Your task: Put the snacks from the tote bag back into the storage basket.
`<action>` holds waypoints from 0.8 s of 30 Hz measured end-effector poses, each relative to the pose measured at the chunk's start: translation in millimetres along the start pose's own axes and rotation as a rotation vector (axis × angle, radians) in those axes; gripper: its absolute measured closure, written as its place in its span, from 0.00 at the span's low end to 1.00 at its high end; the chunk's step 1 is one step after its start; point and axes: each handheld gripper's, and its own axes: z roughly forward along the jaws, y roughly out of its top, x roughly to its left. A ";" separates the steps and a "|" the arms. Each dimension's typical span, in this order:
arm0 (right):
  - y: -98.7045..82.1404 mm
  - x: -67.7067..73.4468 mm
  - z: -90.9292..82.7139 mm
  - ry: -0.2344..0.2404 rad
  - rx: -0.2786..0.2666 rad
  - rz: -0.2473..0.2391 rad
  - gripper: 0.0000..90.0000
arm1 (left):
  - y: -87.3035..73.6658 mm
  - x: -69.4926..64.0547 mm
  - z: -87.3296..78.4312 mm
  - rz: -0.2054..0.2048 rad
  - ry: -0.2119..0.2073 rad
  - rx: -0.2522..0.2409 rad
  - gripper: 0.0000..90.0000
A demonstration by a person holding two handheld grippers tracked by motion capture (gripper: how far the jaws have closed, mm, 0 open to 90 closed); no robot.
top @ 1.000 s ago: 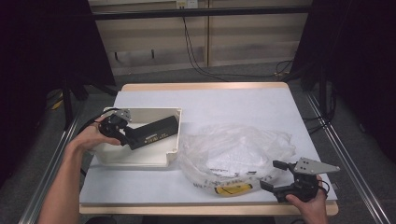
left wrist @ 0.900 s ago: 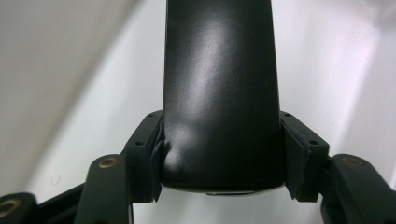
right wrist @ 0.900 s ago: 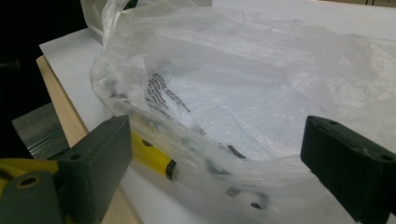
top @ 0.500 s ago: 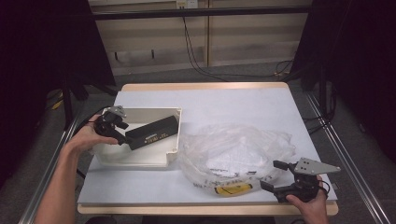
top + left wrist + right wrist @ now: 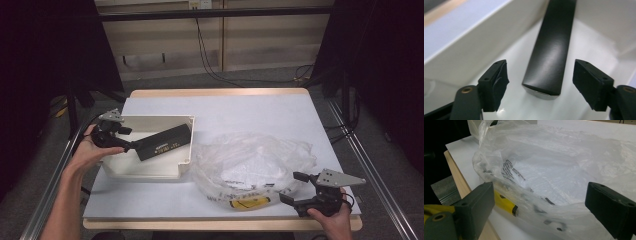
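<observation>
The long black box [image 5: 164, 142] lies slantwise in the cream tray [image 5: 150, 170], and the left gripper [image 5: 540, 83], whose jaws have just been closing a little yet stand apart clear of its near end, has drawn back from it, so I judge it placed. The right gripper [image 5: 297, 189] waits open beside the crumpled plastic bag [image 5: 250, 162]. Everything sits on the pale table [image 5: 250, 110], dark drapes around.

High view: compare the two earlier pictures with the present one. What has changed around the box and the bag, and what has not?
The left gripper has drawn back toward the table's left edge, off the black box. Its jaws have just been opening and closing and now stand open, the box's end between them, untouched. The box lies in the tray, much as before. The right gripper, open, and the plastic bag stayed put.
</observation>
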 end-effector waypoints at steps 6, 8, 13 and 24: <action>0.3 2.3 1.1 0.003 0.003 -0.001 0.09 | -9.4 -19.5 -18.0 -0.049 0.003 -0.101 0.64; 0.4 3.2 1.9 0.003 0.005 -0.005 0.09 | -13.4 -25.2 -17.6 -0.047 -0.019 -0.105 0.74; 0.8 3.8 3.2 0.009 0.004 -0.005 0.09 | -23.8 -42.0 -11.3 -0.067 -0.038 -0.083 0.95; -1.8 2.7 4.4 0.009 0.012 0.003 0.09 | -48.0 -59.0 4.8 -0.143 0.000 -0.132 1.00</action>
